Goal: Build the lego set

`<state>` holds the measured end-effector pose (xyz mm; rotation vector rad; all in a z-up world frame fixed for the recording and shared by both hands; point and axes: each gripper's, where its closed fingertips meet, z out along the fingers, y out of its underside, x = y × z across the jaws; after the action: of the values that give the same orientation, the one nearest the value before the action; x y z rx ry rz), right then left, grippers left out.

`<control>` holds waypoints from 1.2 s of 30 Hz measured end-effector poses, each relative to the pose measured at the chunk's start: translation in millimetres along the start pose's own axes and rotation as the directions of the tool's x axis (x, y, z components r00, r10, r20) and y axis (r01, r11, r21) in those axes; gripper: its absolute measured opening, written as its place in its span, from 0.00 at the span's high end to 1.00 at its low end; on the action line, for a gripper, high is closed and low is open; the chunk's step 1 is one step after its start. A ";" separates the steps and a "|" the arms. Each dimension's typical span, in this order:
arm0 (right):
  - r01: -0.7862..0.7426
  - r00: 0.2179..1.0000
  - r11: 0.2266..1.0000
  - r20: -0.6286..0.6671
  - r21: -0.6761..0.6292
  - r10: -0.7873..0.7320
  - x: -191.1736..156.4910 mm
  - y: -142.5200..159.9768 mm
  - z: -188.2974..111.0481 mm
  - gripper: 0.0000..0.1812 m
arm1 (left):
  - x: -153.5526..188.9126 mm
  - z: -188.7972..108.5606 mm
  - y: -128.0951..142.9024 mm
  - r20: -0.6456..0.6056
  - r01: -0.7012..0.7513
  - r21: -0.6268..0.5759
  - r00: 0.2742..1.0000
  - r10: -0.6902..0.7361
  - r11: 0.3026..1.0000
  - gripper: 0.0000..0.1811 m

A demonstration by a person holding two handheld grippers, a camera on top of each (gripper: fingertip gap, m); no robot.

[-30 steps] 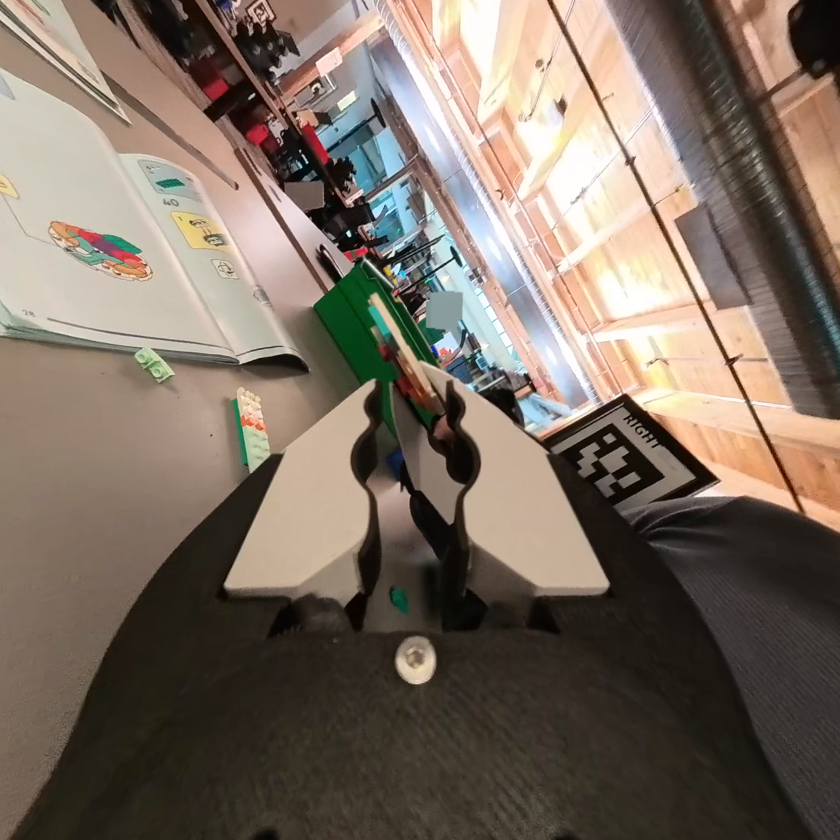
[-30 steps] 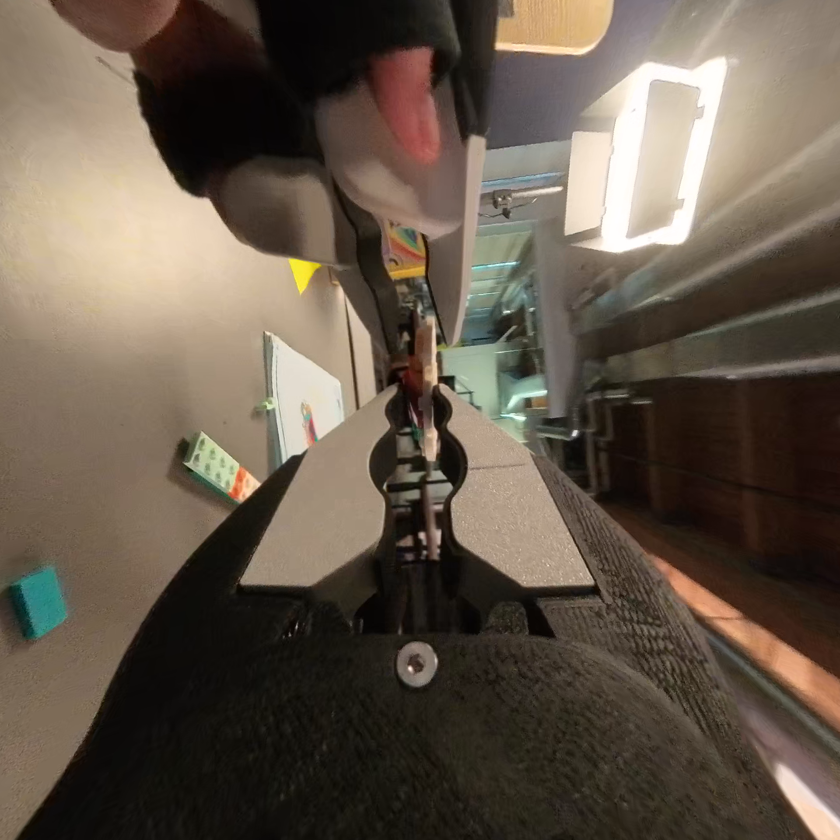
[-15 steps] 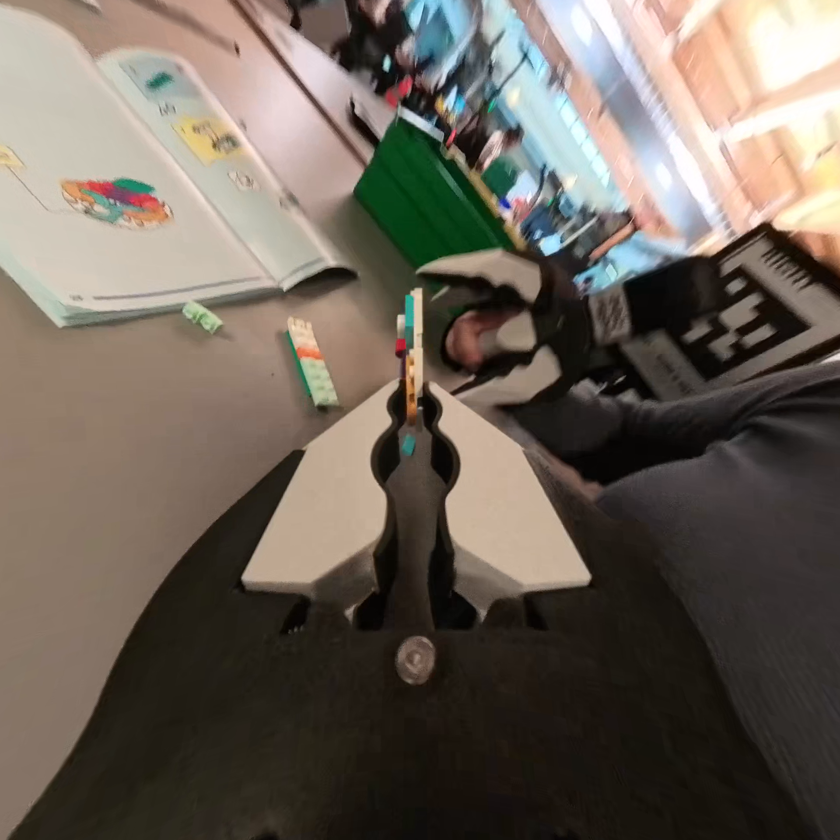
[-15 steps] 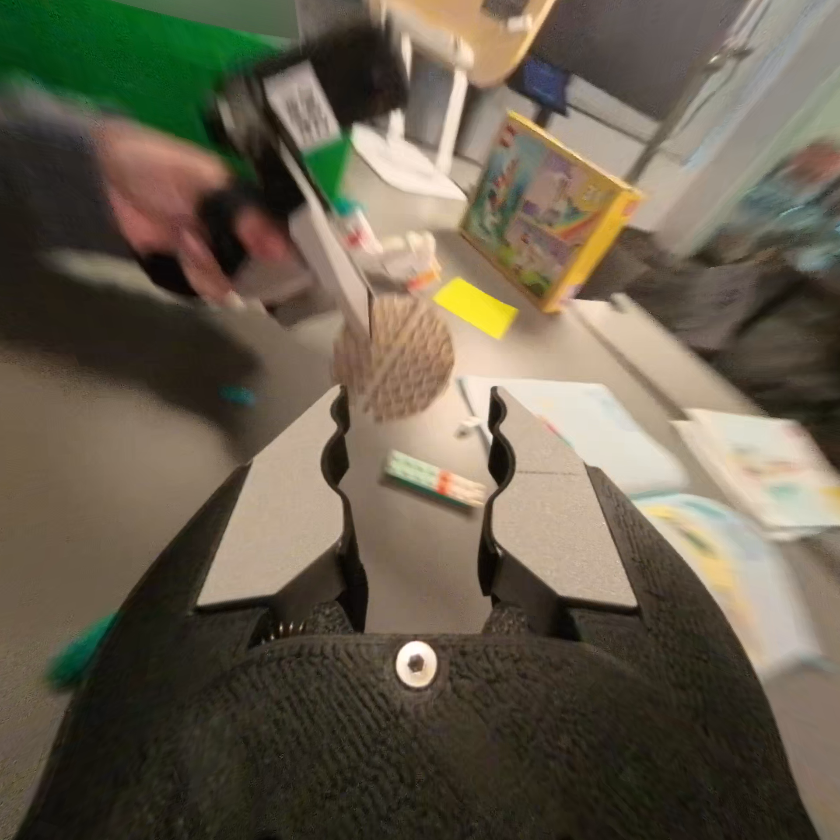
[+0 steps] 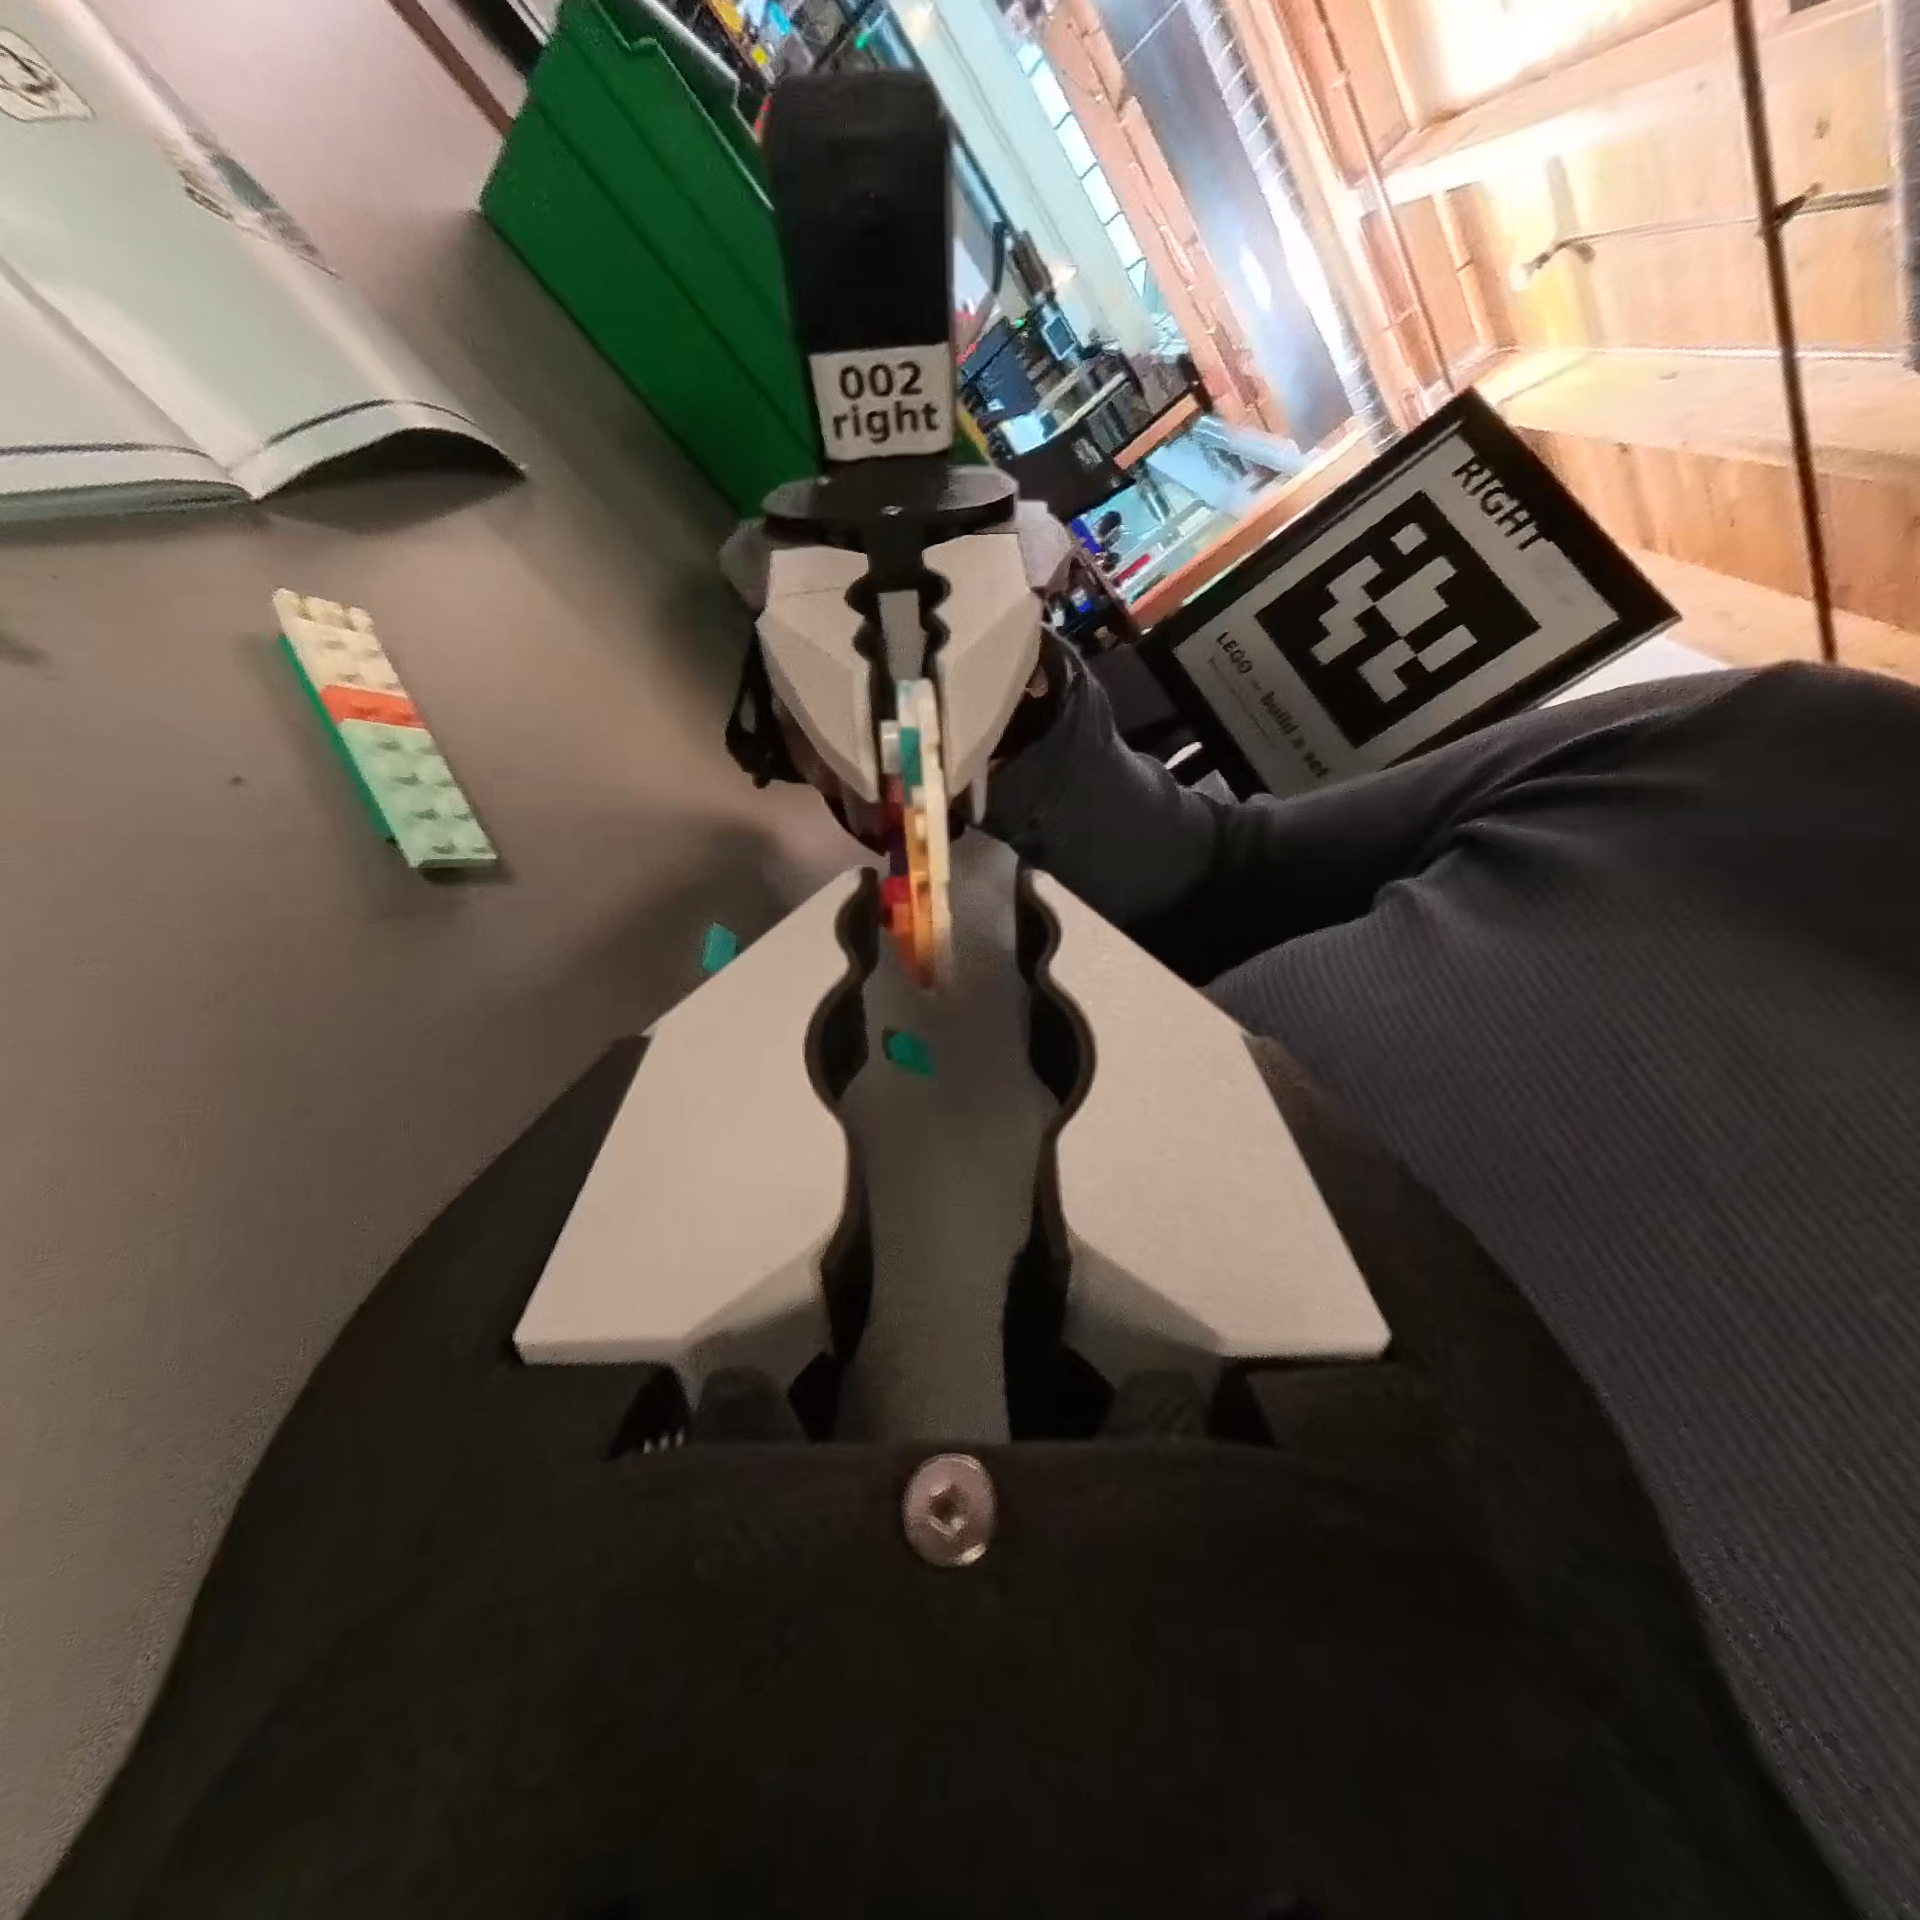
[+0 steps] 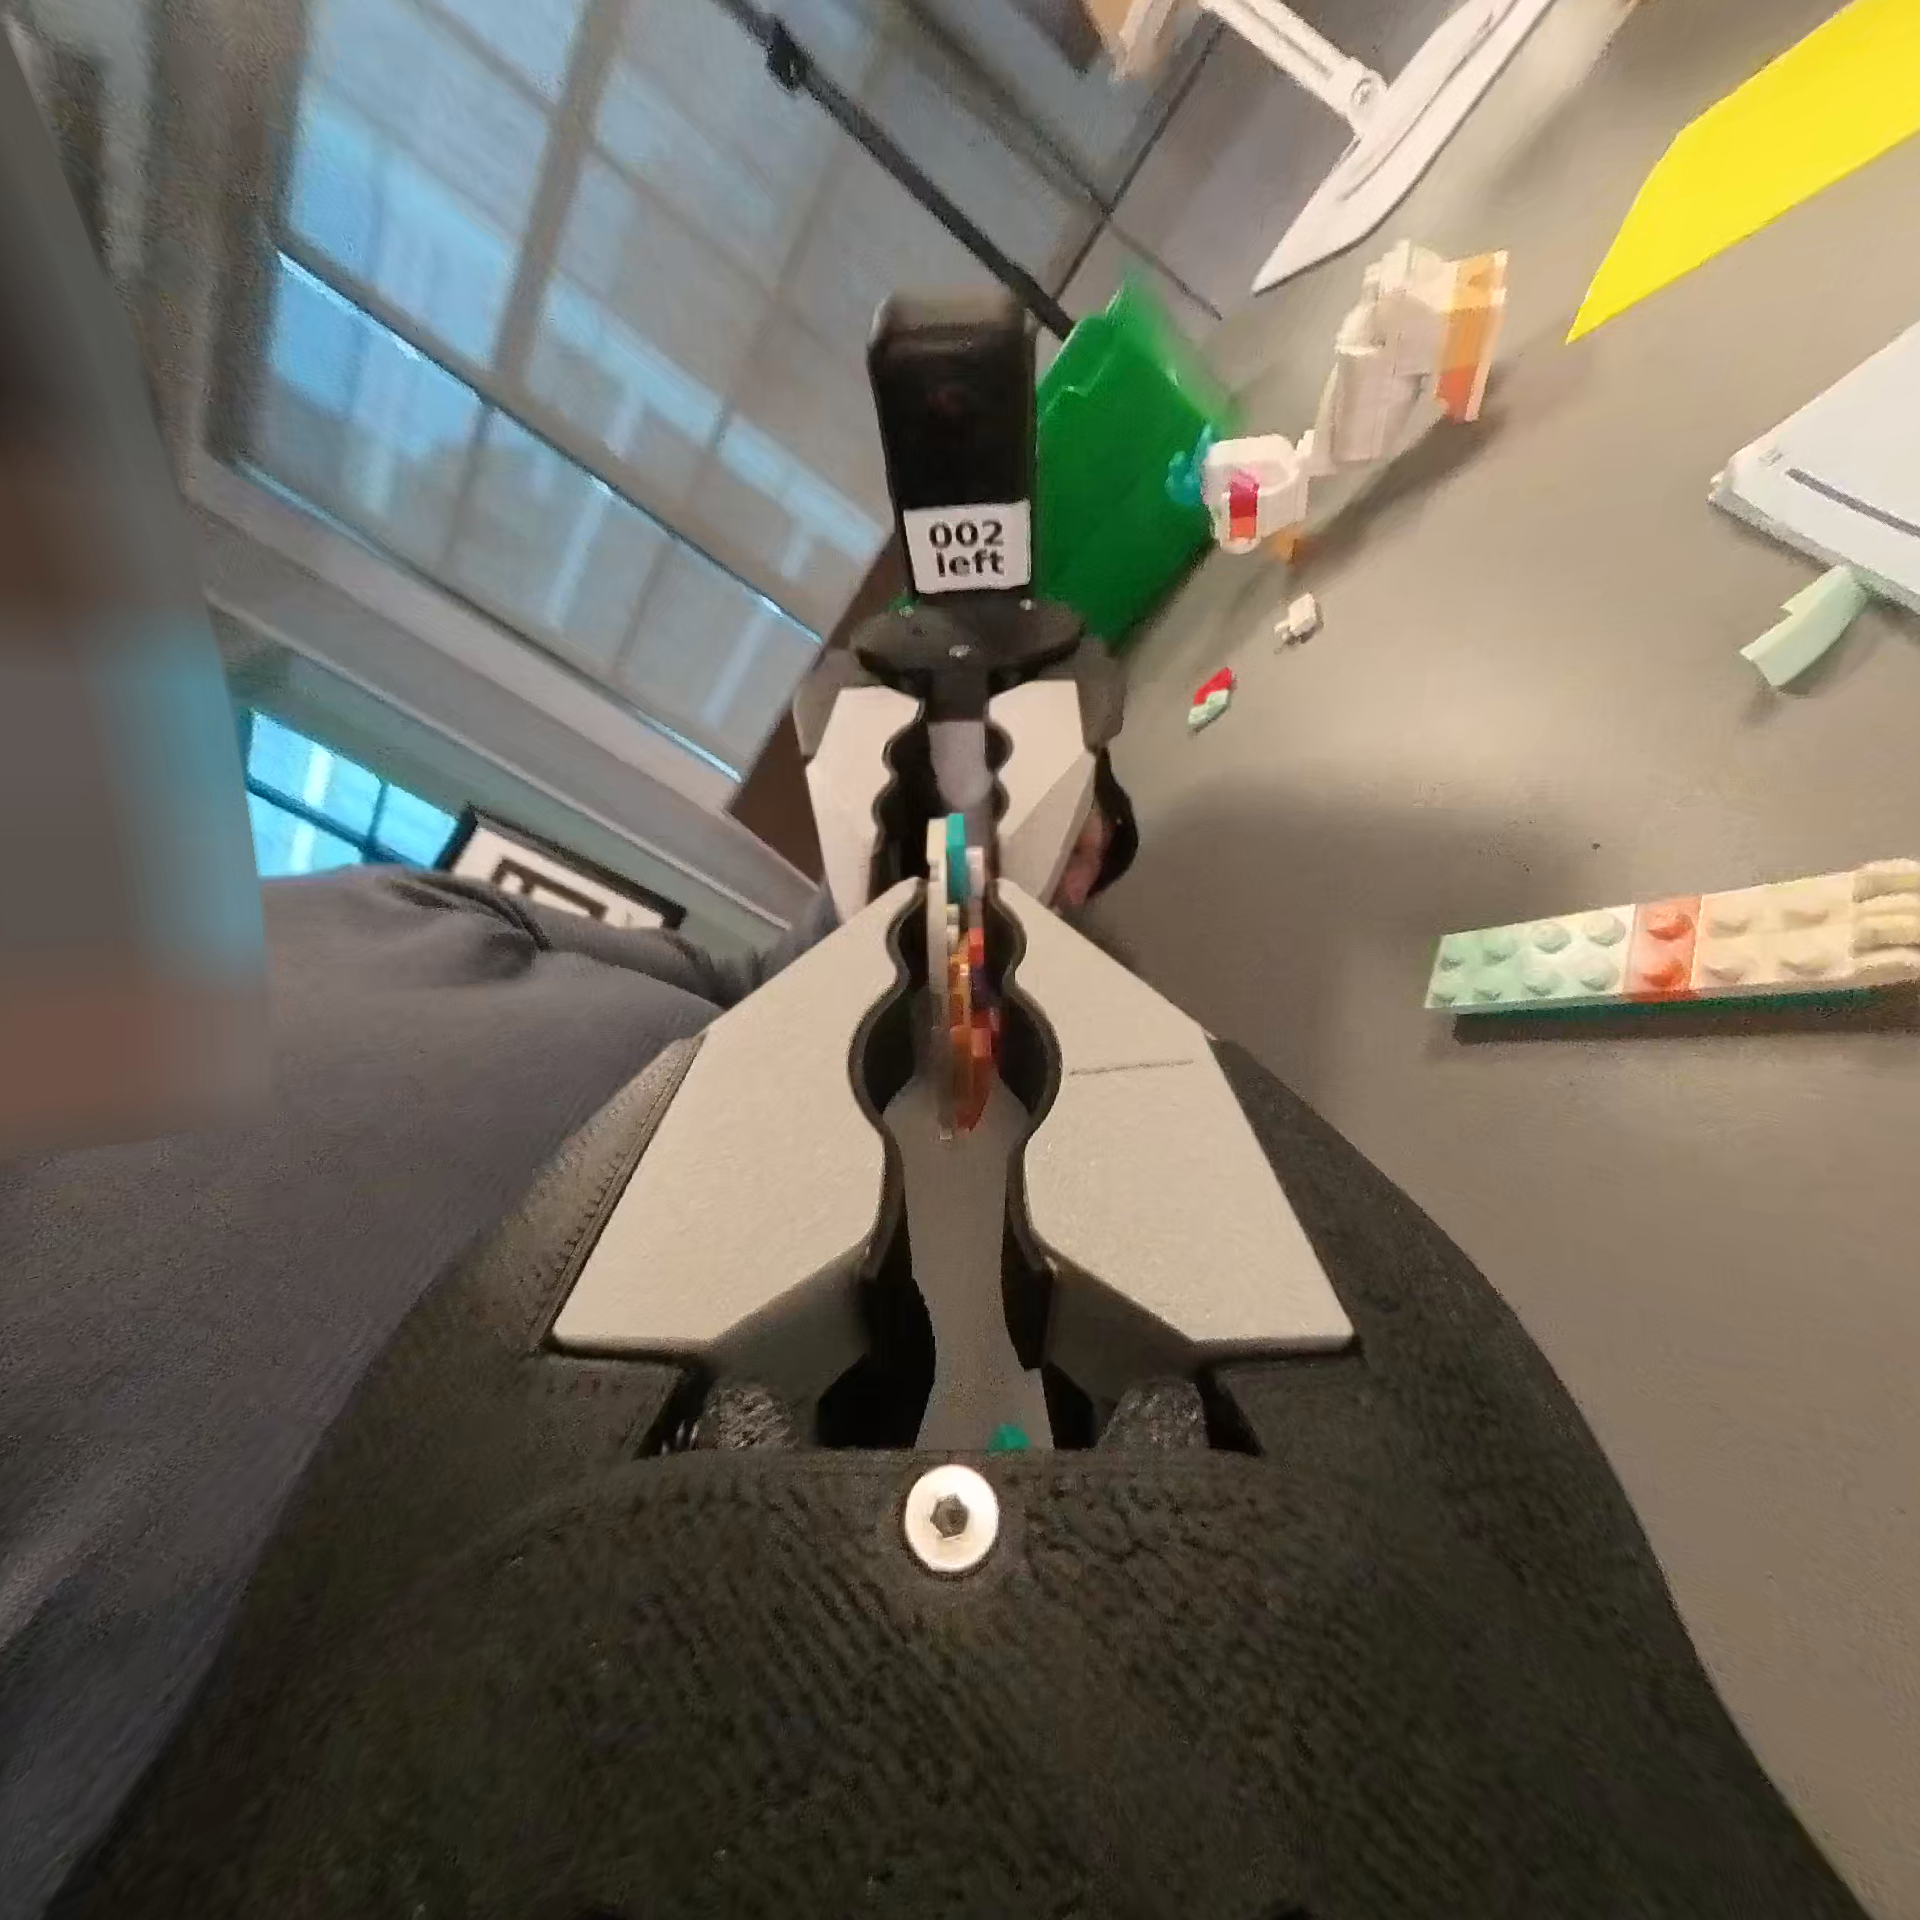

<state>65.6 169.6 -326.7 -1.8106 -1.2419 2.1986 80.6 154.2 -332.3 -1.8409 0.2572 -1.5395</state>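
A round lego disc [image 5: 920,831] of white, teal, red and orange plates is held on edge above the grey table [image 5: 208,1039]. My right gripper [image 6: 956,894] is shut on the disc [image 6: 961,997]. In the left wrist view it [image 5: 914,769] faces me and pinches the disc's far half. My left gripper [image 5: 940,894] is open. Its fingertips stand on either side of the disc's near edge with a gap on both sides. The two grippers point at each other, tip to tip.
A long mint, orange and white plate strip [image 5: 384,727] [image 6: 1662,956] lies on the table. An open instruction booklet [image 5: 156,312], a green bin [image 5: 644,239], a white lego figure [image 6: 1382,353], yellow paper [image 6: 1766,156] and loose small pieces [image 5: 717,948] lie around. A dark sleeve [image 5: 1558,935] is alongside. The grippers are tip to tip, or close to it. From either gripper's tips it is about 25 cm to the white lego figure [image 6: 1382,353].
Half a second ago my left gripper was shut on the disc and my right gripper was open and apart. Now the right is shut on the disc and the left has opened.
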 end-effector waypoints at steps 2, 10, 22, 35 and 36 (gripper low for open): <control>-0.034 0.999 0.999 0.008 0.022 0.034 0.7 2.7 3.2 0.96 | -2.0 1.2 5.6 0.021 -0.009 -0.020 1.000 0.010 1.000 0.90; 0.155 0.857 0.988 -0.495 -0.015 -0.142 50.6 -5.0 -18.6 0.80 | -16.8 -33.8 6.9 0.075 0.209 0.181 0.971 -0.226 0.961 0.98; 0.183 0.337 0.939 -0.879 -0.290 -0.337 109.1 -1.9 -10.3 0.75 | -33.7 -75.8 -7.9 0.107 0.201 0.320 0.963 -0.247 0.926 0.98; 0.207 -0.019 0.545 -0.561 -0.812 -0.828 102.4 -11.2 -15.5 0.92 | -28.5 -96.3 -18.5 0.022 0.237 0.426 0.962 -0.271 0.873 0.98; 0.166 -0.114 0.418 -0.438 -0.893 -0.892 100.5 -16.2 -24.8 0.92 | -28.0 -97.5 -19.1 0.014 0.241 0.431 0.962 -0.273 0.870 0.98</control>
<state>47.0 243.4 -398.7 -1.5140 -1.7832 -0.1486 -22.1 146.0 -338.7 -1.6180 -0.3546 -1.5474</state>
